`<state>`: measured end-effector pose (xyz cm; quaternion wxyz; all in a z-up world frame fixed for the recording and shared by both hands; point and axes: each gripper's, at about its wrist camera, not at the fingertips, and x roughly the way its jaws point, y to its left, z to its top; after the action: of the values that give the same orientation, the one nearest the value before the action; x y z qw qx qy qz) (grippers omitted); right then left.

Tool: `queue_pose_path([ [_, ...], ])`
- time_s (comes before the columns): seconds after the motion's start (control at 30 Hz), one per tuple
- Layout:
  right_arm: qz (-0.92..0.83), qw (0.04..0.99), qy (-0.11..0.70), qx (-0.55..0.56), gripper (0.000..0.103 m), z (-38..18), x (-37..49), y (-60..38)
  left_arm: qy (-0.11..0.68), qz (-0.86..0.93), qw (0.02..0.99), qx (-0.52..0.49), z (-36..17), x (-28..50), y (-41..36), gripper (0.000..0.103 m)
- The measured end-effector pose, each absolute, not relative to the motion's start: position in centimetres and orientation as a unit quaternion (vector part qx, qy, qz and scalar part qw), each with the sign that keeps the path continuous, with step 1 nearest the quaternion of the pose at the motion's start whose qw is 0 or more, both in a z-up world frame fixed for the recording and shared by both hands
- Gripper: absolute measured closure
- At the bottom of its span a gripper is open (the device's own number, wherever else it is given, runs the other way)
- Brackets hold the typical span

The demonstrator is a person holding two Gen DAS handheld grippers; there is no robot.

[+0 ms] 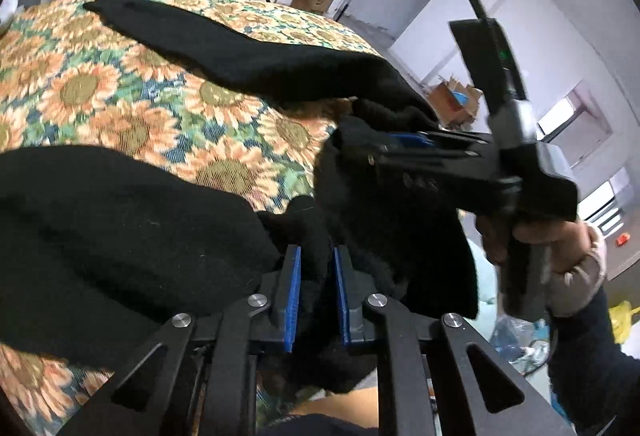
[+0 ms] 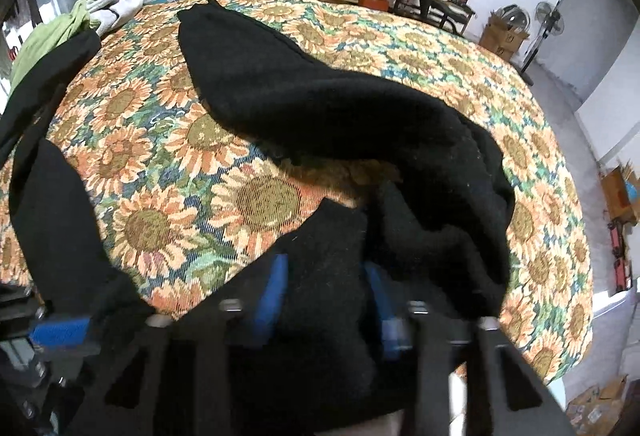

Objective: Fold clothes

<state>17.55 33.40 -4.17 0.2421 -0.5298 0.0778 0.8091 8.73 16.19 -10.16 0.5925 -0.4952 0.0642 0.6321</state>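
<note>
Sweater (image 2: 320,107) hangs pinched in both tongs, left (image 1: 316,292) and right (image 2: 324,288), and could slip and bunch on the bed (image 2: 460,47) if either grip loosens.

Soft, even daylight fills the room, brightest at the windows (image 1: 576,119) on the right. Fisheye bends the edges, corners black. Right wrist view is smeared near the fingers (image 2: 276,284).

Matt black knit garment (image 2: 320,107) on woven sunflower cloth (image 2: 248,203).
</note>
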Motion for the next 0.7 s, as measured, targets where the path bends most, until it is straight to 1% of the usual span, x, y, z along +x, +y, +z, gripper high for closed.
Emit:
queue_pose_path([
  [0.07,0.813,0.235,0.087,-0.525,0.080,-3.7,17.4,33.8,0.065,0.626,0.602,-0.492,-10.0,8.7,15.8,0.087],
  [0.17,0.825,0.231,0.092,-0.508,0.083,-2.5,17.4,33.9,0.073,0.627,0.612,-0.476,-9.1,8.4,15.6,0.086],
  [0.2,0.829,0.233,0.088,-0.502,0.083,-2.0,17.4,33.8,0.070,0.633,0.613,-0.468,-8.6,8.1,15.7,0.083],
  [0.23,0.832,0.237,0.085,-0.495,0.084,-1.5,17.4,33.8,0.067,0.639,0.612,-0.460,-8.1,7.7,15.8,0.074],
  [0.27,0.835,0.242,0.084,-0.487,0.084,-0.9,17.4,34.0,0.067,0.645,0.610,-0.455,-7.6,7.4,16.1,0.061],
  [0.33,0.843,0.247,0.086,-0.470,0.084,0.4,17.5,34.5,0.074,0.655,0.605,-0.447,-6.7,6.9,16.8,0.050],
  [0.43,0.853,0.252,0.086,-0.449,0.084,2.3,17.5,35.1,0.101,0.655,0.616,-0.426,-5.2,6.9,18.4,0.050],
  [0.5,0.860,0.253,0.082,-0.436,0.084,3.6,17.3,35.2,0.105,0.644,0.633,-0.417,-4.8,7.0,19.9,0.050],
  [0.53,0.864,0.254,0.079,-0.429,0.084,4.2,17.2,35.2,0.105,0.635,0.643,-0.416,-4.7,7.2,20.7,0.046],
  [0.57,0.866,0.254,0.076,-0.424,0.084,4.7,17.1,35.2,0.108,0.627,0.649,-0.417,-4.9,7.3,21.4,0.041],
  [0.7,0.871,0.249,0.062,-0.418,0.085,5.6,16.1,34.8,0.136,0.630,0.640,-0.419,-7.1,8.8,23.7,0.041],
])
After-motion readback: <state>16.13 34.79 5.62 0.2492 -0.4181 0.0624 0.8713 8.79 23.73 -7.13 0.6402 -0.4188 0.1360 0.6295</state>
